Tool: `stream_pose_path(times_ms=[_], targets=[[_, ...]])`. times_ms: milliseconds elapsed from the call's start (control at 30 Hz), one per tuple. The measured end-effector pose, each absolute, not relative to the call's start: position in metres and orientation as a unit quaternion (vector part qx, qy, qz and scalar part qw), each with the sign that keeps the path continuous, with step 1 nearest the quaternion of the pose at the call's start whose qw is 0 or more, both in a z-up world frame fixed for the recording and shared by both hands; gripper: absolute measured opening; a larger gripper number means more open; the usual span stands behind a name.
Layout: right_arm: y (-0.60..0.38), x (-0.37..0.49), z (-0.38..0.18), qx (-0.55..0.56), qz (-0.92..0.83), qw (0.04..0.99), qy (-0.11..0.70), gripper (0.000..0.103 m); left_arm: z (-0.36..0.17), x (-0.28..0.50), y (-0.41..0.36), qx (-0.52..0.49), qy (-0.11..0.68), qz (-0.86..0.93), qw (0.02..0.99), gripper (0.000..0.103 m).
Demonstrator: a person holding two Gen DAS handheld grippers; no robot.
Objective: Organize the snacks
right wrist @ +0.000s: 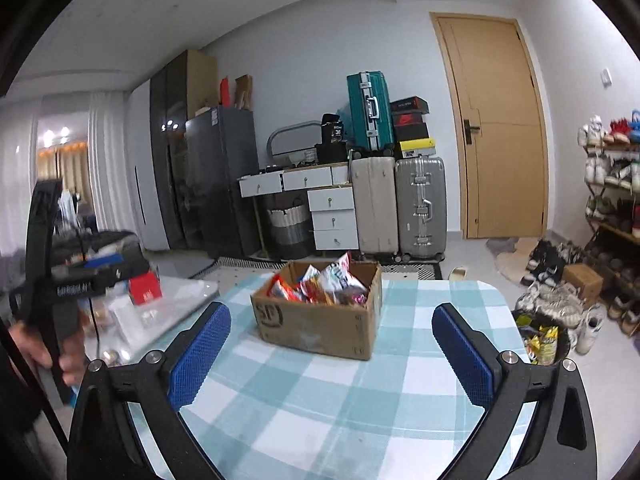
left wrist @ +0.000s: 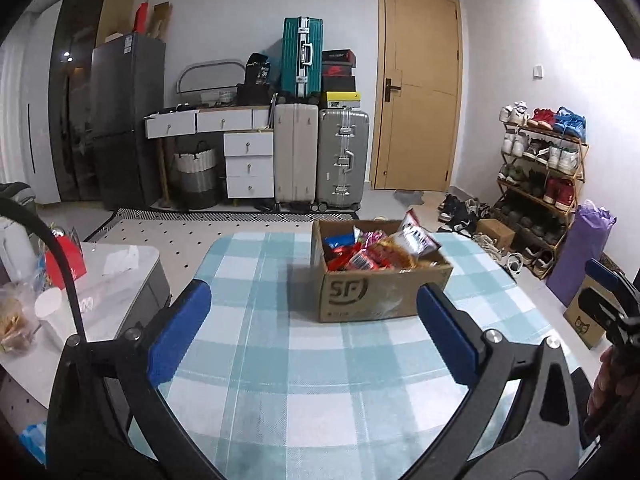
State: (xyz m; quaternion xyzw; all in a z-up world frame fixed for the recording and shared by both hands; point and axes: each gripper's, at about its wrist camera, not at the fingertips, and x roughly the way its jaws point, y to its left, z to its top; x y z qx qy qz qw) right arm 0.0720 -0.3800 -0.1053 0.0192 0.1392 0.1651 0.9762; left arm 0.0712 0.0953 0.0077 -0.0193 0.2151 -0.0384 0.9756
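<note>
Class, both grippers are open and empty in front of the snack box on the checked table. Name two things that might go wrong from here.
1. The snacks are heaped above the rim of the cardboard box; reaching in may spill packets onto the table.
2. The left gripper and right gripper face the same box and may collide.

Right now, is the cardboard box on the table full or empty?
Full. The open-topped cardboard box is heaped with snack packets, some poking above its rim, in both wrist views.
</note>
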Motion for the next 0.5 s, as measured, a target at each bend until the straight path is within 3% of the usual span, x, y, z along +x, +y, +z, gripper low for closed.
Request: stream_pose_path(times_ms=[300,500], targets=[[-0.380,0.077,-0.143,0.034,0.145,0.982,0.117,0.103,-0.043,0.080,0.086,-0.010,0.191,-0.024,0.981,0.103],[-0.379,0.097,-0.167,0.037,0.146,0.978,0.143,0.103,-0.073,0.092,0.083,-0.012,0.186,-0.016,0.982,0.103]])
